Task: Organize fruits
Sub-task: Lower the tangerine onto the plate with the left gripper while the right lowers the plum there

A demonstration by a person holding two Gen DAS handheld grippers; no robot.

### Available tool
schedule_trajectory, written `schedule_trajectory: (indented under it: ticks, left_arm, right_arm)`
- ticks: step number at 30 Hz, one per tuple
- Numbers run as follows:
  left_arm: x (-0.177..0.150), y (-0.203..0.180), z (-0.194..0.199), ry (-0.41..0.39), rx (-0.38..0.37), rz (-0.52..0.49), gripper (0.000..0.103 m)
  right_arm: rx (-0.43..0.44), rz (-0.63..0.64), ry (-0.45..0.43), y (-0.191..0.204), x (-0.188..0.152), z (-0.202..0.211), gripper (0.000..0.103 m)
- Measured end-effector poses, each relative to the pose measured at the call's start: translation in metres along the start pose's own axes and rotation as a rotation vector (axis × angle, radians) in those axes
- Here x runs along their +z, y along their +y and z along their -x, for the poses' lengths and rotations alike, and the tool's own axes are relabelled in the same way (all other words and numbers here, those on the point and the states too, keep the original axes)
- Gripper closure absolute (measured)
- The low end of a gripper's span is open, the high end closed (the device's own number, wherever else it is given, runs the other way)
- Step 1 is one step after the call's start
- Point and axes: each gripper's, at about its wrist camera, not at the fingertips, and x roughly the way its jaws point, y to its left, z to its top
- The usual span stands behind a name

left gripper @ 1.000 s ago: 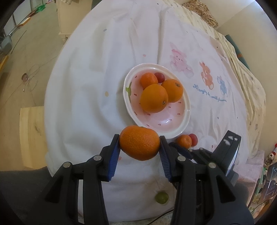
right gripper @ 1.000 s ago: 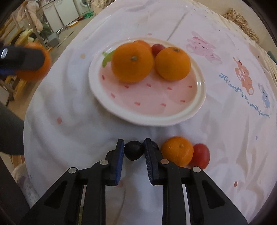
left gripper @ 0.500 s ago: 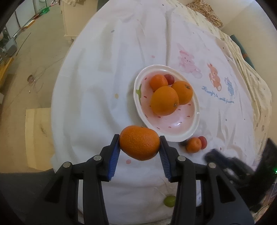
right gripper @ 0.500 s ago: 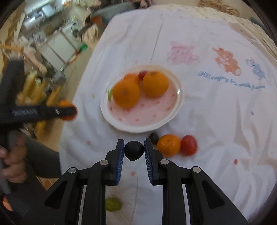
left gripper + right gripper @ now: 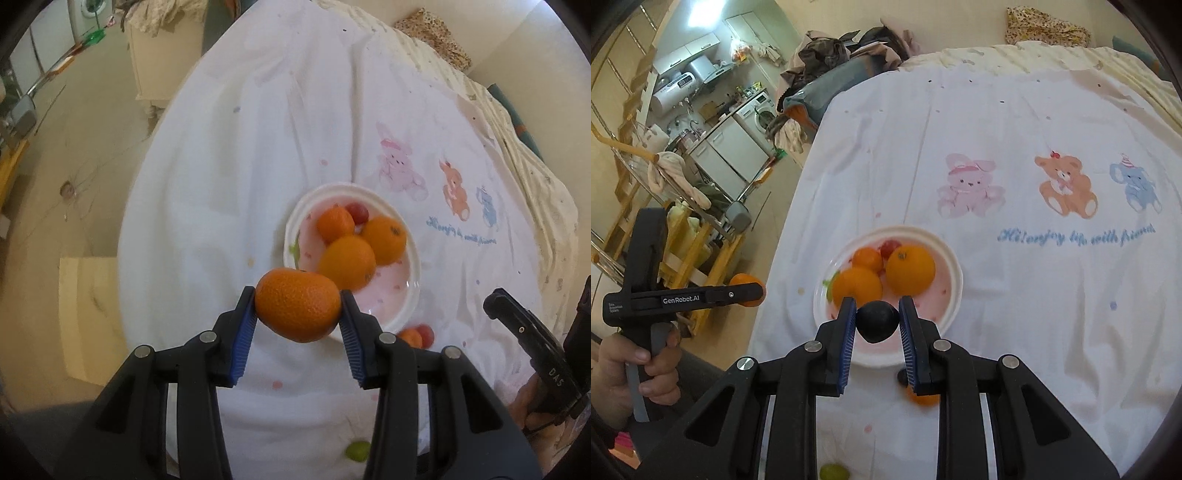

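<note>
My left gripper (image 5: 297, 309) is shut on an orange (image 5: 297, 309), held in the air just short of the near-left rim of the pink plate (image 5: 408, 295). On the plate lie three oranges (image 5: 347, 263) and a red cherry tomato (image 5: 358, 212). My right gripper (image 5: 877, 320) is shut on a small dark round fruit (image 5: 877, 320), raised above the plate's (image 5: 951, 295) near edge. Beside the plate on the cloth rest a small orange (image 5: 410, 338) and a red tomato (image 5: 425, 334). A green grape (image 5: 357, 450) lies near the table's front edge.
A white tablecloth (image 5: 1015, 122) with printed animals covers the round table. A person's hand (image 5: 631, 365) grips the left tool at the left of the right wrist view. Off the table's left lie the floor, a wooden board (image 5: 88, 314) and kitchen clutter (image 5: 713, 122).
The right gripper has risen and pulled back with the dark fruit, so the plate looks much smaller. The left gripper has shifted toward the plate with its orange. Both grips are unchanged.
</note>
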Motion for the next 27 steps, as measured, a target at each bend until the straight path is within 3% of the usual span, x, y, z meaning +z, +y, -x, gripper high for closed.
schedule_trajectory:
  ticks: [7,11,16,20,27]
  left_arm:
    - [0.036,-0.015,-0.036,0.016,0.037,-0.031,0.064]
    - [0.044,-0.021,-0.06,0.036,0.023,-0.029,0.064]
    - [0.047,-0.03,-0.08,0.023,0.049,-0.073,0.063]
    - [0.051,-0.024,-0.094,0.076,-0.006,-0.014,0.063]
    - [0.049,-0.022,-0.1,0.086,0.003,0.003,0.063]
  right_arm:
    - [-0.009,0.003,0.046,-0.02,0.02,-0.036,0.078]
    - [-0.013,-0.012,0.088,-0.033,0.024,-0.06,0.078]
    - [-0.041,-0.007,0.151,-0.042,0.018,-0.085,0.078]
    - [-0.043,-0.013,0.201,-0.046,0.008,-0.101,0.078]
    - [-0.04,0.005,0.231,-0.043,-0.004,-0.109,0.078]
